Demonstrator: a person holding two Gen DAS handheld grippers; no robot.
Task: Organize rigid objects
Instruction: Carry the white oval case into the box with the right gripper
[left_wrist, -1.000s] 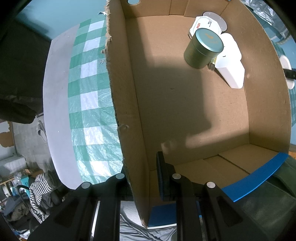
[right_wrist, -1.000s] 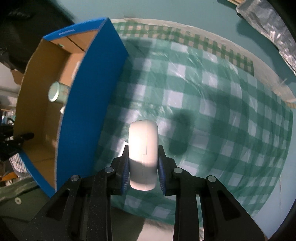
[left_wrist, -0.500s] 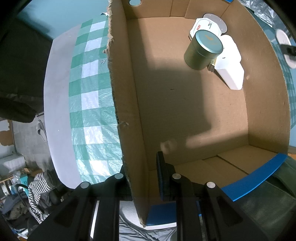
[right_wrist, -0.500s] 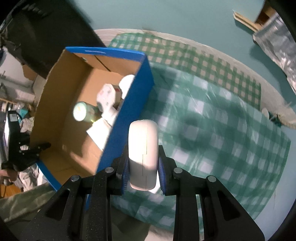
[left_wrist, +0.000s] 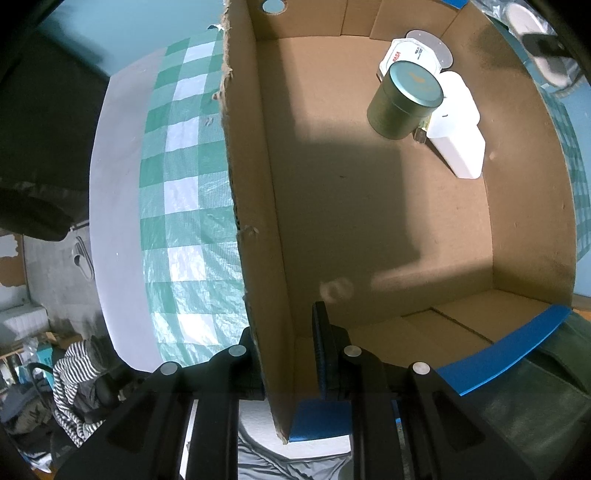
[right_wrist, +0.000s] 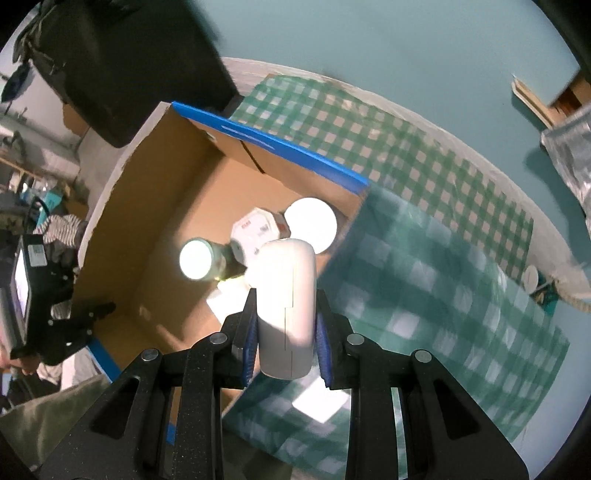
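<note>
An open cardboard box (left_wrist: 255, 206) with a blue outside stands on a green checked cloth. My left gripper (left_wrist: 286, 343) is shut on its side wall. Inside lie a green round tin (left_wrist: 404, 99), a white block (left_wrist: 458, 133), a white octagonal box (left_wrist: 406, 55) and a grey disc (left_wrist: 439, 48). My right gripper (right_wrist: 287, 325) is shut on a white rounded case (right_wrist: 286, 299) and holds it above the box's near rim (right_wrist: 347, 236). The tin (right_wrist: 195, 260), the octagonal box (right_wrist: 253, 229) and the disc (right_wrist: 310, 223) show below it.
The checked cloth (right_wrist: 424, 258) spreads to the right of the box, over a teal surface. A small white round thing (right_wrist: 531, 278) lies at the cloth's far right edge. A dark bag (right_wrist: 122, 62) stands behind the box. My left gripper shows at the box's left side (right_wrist: 62, 325).
My right gripper has carried the white case up and left, from over the cloth to above the box's rim. The left gripper has kept its hold on the box wall.
</note>
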